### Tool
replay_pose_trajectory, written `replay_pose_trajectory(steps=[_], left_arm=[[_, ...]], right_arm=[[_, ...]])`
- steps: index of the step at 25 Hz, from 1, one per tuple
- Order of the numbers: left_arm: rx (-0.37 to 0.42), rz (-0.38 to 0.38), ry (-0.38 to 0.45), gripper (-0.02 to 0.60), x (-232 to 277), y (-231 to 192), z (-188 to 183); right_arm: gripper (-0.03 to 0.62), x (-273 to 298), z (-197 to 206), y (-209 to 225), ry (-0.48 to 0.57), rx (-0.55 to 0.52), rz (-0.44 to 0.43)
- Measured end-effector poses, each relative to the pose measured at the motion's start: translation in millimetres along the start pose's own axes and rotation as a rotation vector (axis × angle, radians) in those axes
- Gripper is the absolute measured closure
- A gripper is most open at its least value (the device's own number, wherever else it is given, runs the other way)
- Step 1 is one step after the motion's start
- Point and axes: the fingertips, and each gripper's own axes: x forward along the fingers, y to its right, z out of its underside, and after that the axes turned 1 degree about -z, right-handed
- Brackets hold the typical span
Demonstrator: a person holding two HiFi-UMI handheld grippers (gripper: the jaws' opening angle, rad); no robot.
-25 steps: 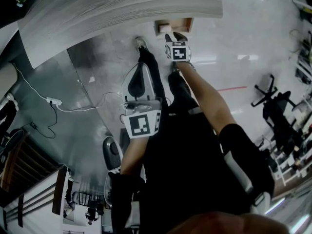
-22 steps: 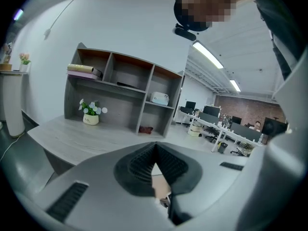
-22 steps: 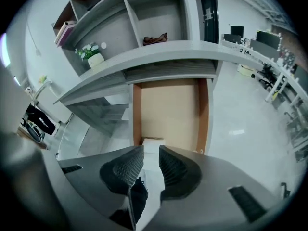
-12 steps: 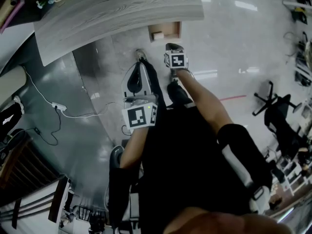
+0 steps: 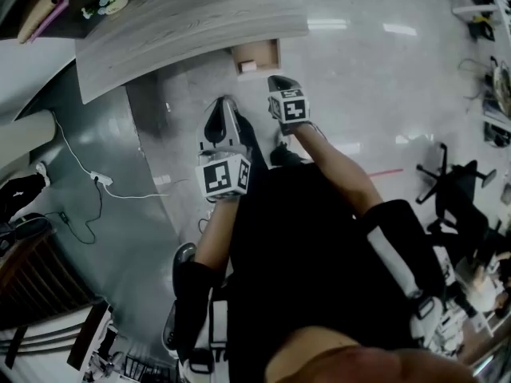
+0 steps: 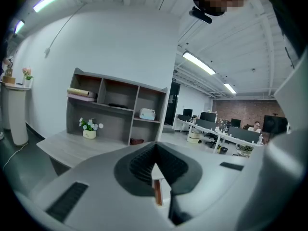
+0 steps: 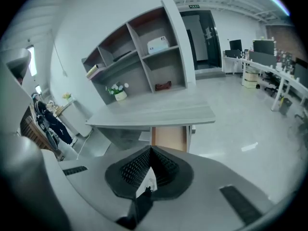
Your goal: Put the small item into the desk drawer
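The grey wooden desk point(image 5: 192, 18) spans the top of the head view. Its brown drawer point(image 5: 263, 54) stands pulled out under the front edge, and a small white item point(image 5: 248, 66) lies inside it. My right gripper point(image 5: 279, 80) hovers just in front of the drawer, apart from it, jaws shut with nothing between them. In the right gripper view the open drawer point(image 7: 168, 137) shows beyond the closed right gripper point(image 7: 150, 174). My left gripper point(image 5: 223, 106) hangs further back and to the left, pointing at the desk. Its jaws point(image 6: 155, 170) meet and hold nothing.
A shelf unit point(image 6: 115, 105) and a flower pot point(image 6: 89, 129) stand at the desk's back. A white cable with a power strip point(image 5: 100, 178) lies on the floor at left. An office chair point(image 5: 455, 186) stands at right, and more desks point(image 7: 269, 66) beyond.
My right gripper has pulled back from the drawer's mouth and closed. The left gripper has risen forward. The white item stays in the drawer.
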Motion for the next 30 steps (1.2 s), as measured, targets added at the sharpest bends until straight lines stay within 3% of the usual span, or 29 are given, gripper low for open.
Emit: replay_pose_trajectory(steps=[9, 30], left_arm=[[0.010, -0.025, 0.053, 0.581, -46, 47, -13], [0.049, 0.054, 0.060, 0.583, -108, 22, -33]], right_arm=[[0.594, -92, -8, -16, 0.124, -0.058, -0.101], [0.594, -236, -52, -102, 0.401, -0.090, -0.156]])
